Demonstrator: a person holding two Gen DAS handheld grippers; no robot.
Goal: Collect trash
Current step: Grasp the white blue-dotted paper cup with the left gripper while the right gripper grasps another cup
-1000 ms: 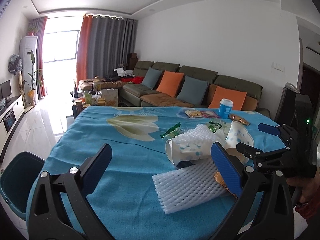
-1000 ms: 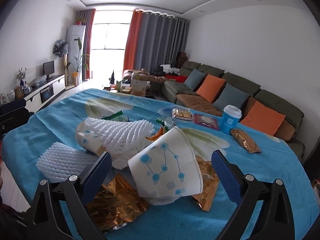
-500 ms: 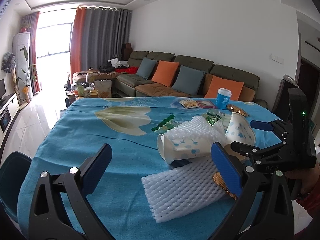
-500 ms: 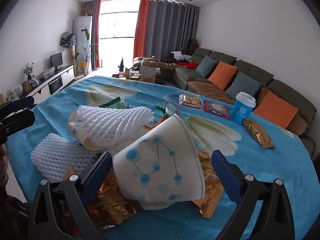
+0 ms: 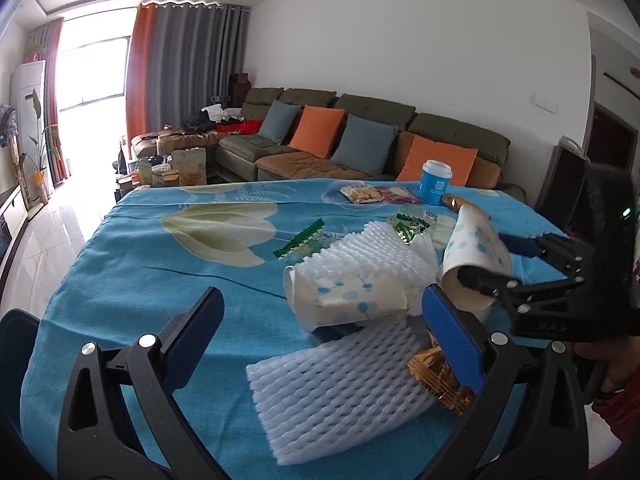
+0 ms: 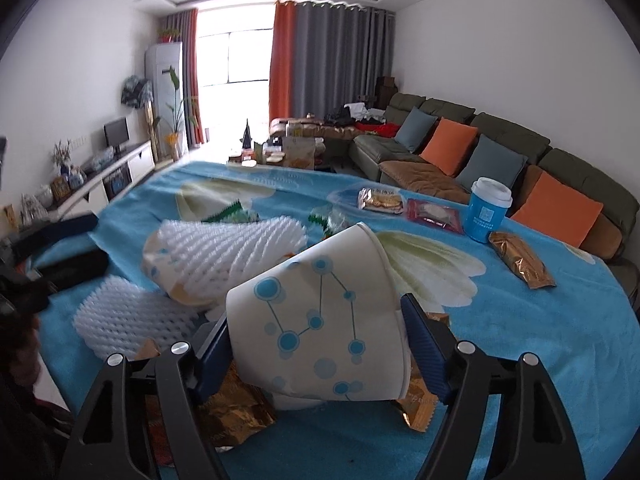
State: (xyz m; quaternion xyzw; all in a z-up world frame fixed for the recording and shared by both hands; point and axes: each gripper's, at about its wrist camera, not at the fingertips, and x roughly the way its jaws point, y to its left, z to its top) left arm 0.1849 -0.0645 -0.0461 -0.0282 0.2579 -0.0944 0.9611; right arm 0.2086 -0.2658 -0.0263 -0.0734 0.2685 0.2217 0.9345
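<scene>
A heap of trash lies on the blue flowered tablecloth [image 5: 168, 264]. My right gripper [image 6: 316, 344] is shut on a white paper cup with blue dots [image 6: 316, 320], which lies on its side; the cup also shows in the left wrist view [image 5: 476, 252]. Beside it lie a second paper cup under a white foam net [image 6: 224, 256], a flat foam net [image 5: 340, 392], gold foil wrappers [image 6: 236, 412] and green wrappers [image 5: 300, 240]. My left gripper [image 5: 320, 340] is open and empty, just short of the flat foam net.
A blue lidded cup [image 6: 488, 212], snack packets [image 6: 404, 204] and a gold packet [image 6: 520, 264] lie at the table's far side. A dark teal bin or chair [image 5: 16, 332] stands at the table's left edge. A sofa [image 5: 360, 140] runs behind.
My right gripper has moved forward and closed its fingers onto the blue-dotted paper cup. My left gripper stayed open and swung slightly, with the foam net now closer.
</scene>
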